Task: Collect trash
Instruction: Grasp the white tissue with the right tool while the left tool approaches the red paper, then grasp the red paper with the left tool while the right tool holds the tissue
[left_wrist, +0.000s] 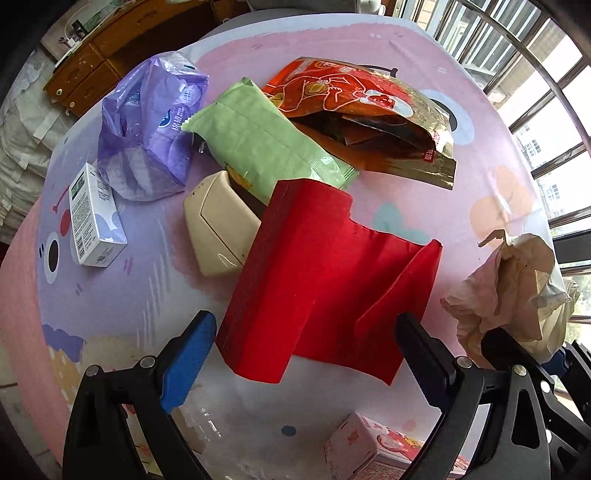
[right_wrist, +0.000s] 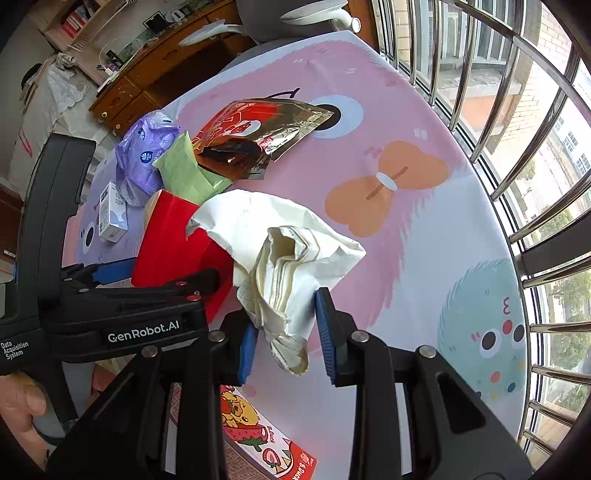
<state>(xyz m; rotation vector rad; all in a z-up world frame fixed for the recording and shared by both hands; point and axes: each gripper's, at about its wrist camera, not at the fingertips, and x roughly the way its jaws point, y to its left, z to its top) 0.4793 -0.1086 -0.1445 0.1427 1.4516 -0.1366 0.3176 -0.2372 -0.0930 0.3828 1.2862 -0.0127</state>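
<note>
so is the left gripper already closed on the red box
No, the left gripper is open, its jaws standing either side of the red box without clamping it.

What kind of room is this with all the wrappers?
Probably a room in someone's home, maybe a bedroom or study. A cartoon-printed cloth covers the table, a wooden desk with drawers stands behind it, and a barred window looks out on other buildings.
</note>
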